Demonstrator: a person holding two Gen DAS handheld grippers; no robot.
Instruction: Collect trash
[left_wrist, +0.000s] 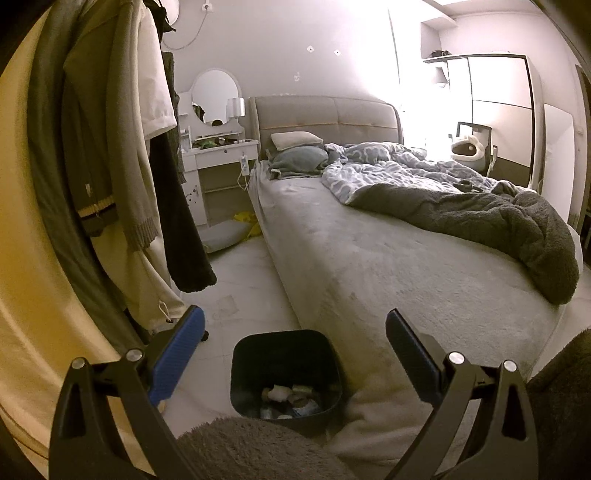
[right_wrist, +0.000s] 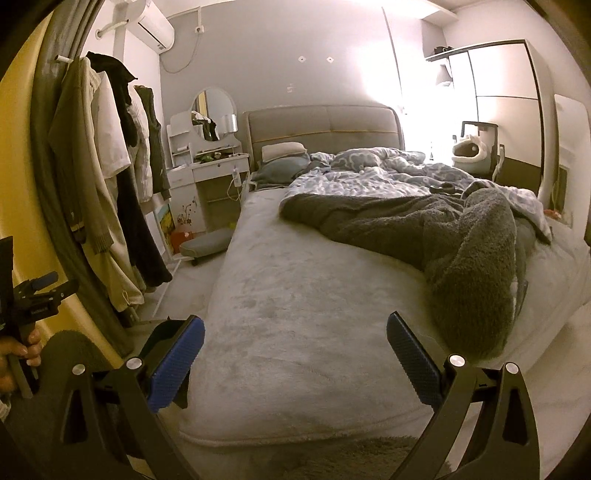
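Bin (left_wrist: 284, 373): dark, open-topped, on the floor at the bed's near corner, at 6 o'clock in the left view; near rim hidden behind a fuzzy grey cloth (left_wrist: 251, 446).
Trash (left_wrist: 290, 400): crumpled scraps in the bin's bottom, too small to identify.
Left gripper (left_wrist: 295, 354): jaws spread wide, holding nothing, bin between them.
Right gripper (right_wrist: 295, 354): jaws wide apart, empty, over the bed (right_wrist: 295, 332).
Blanket (right_wrist: 469, 273): dark heap at 3 o'clock, hiding the bedding beneath.
Clothes (right_wrist: 110, 192): hanging at 9 o'clock, cut off by the frame.
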